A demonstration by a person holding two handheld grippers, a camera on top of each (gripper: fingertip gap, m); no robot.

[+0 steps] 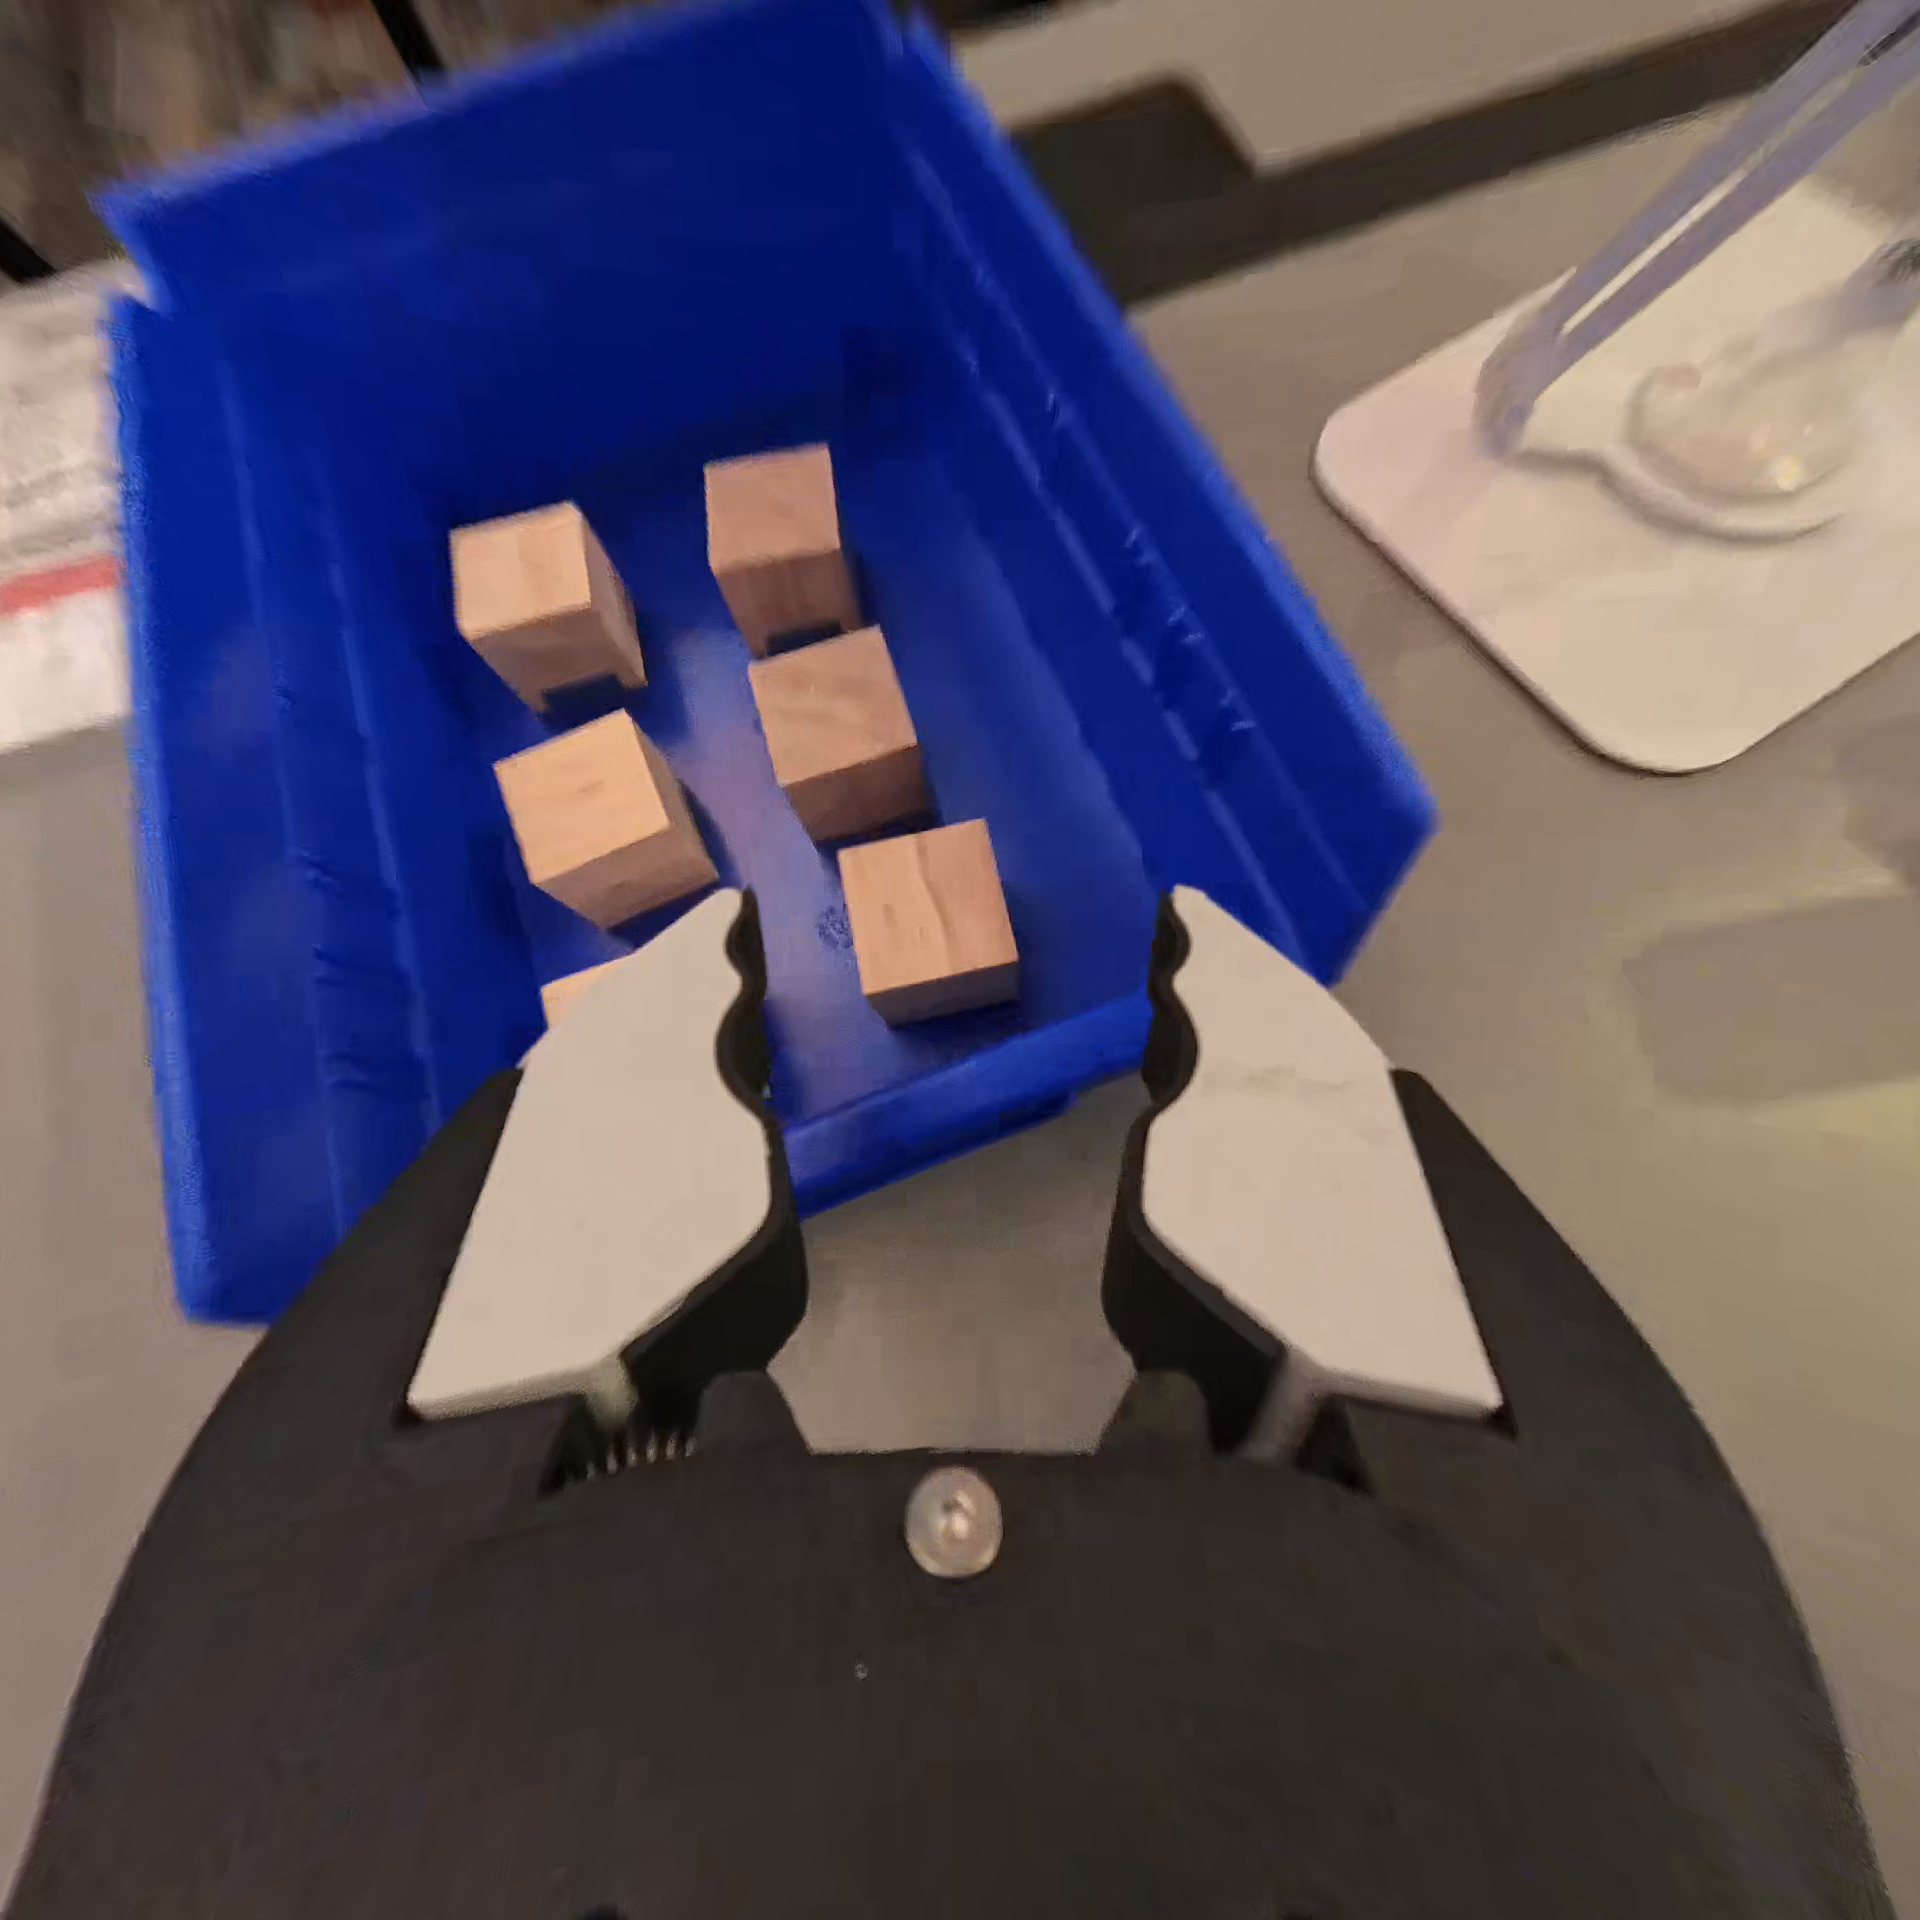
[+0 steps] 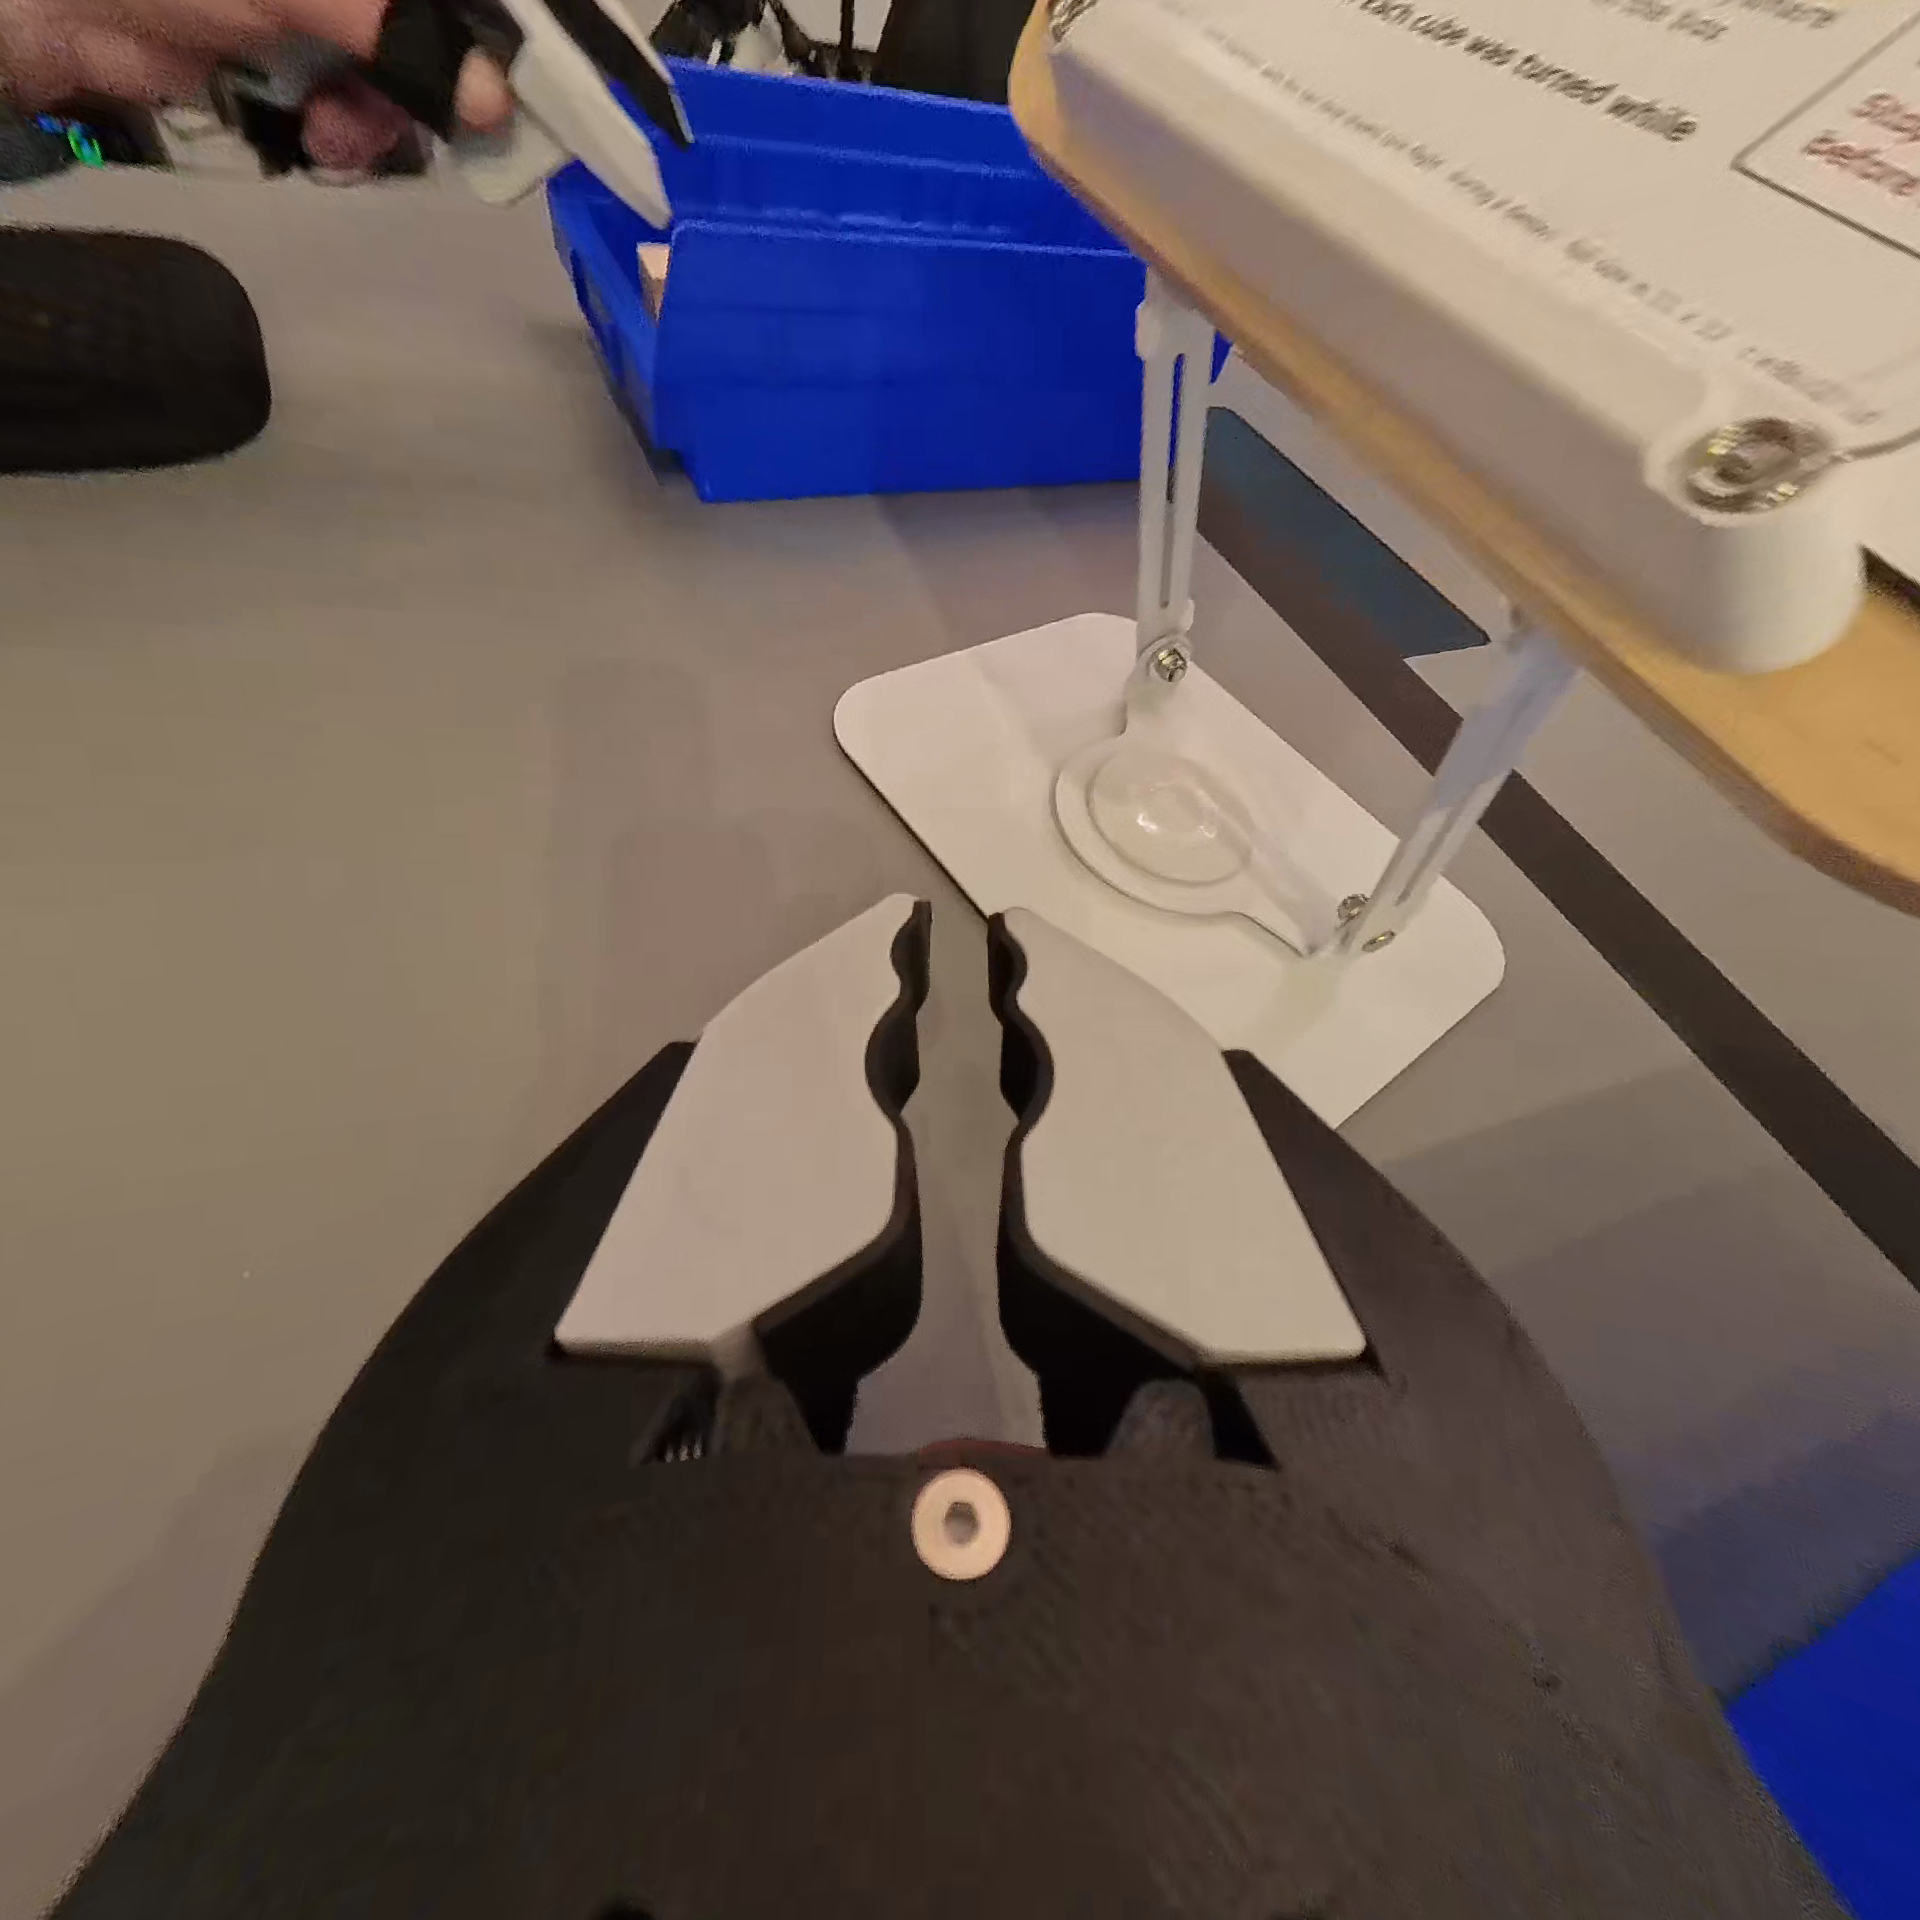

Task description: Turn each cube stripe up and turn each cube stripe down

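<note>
A blue bin (image 1: pixel 1143 520) holds several wooden cubes in two rows. The two far cubes (image 1: pixel 545 592) (image 1: pixel 774 540) show a dark stripe at their bottom edge. The tops of the near cubes (image 1: pixel 925 920) (image 1: pixel 597 810) are plain wood. My left gripper (image 1: pixel 956 904) is wide open over the bin's front edge, with nothing between its pads; its left finger (image 1: pixel 623 1091) partly hides one more cube (image 1: pixel 577 992). The right wrist view shows it above the bin (image 2: pixel 883 364). My right gripper (image 2: pixel 956 914) hovers over the grey table with its fingers a narrow gap apart and nothing between them.
A white stand base (image 2: pixel 1143 831) with slim legs carries a tilted board with papers (image 2: pixel 1455 312) right of the bin; the base also shows in the left wrist view (image 1: pixel 1558 571). A dark rounded object (image 2: pixel 104 343) lies at far left. A hand (image 2: pixel 312 62) holds the left gripper.
</note>
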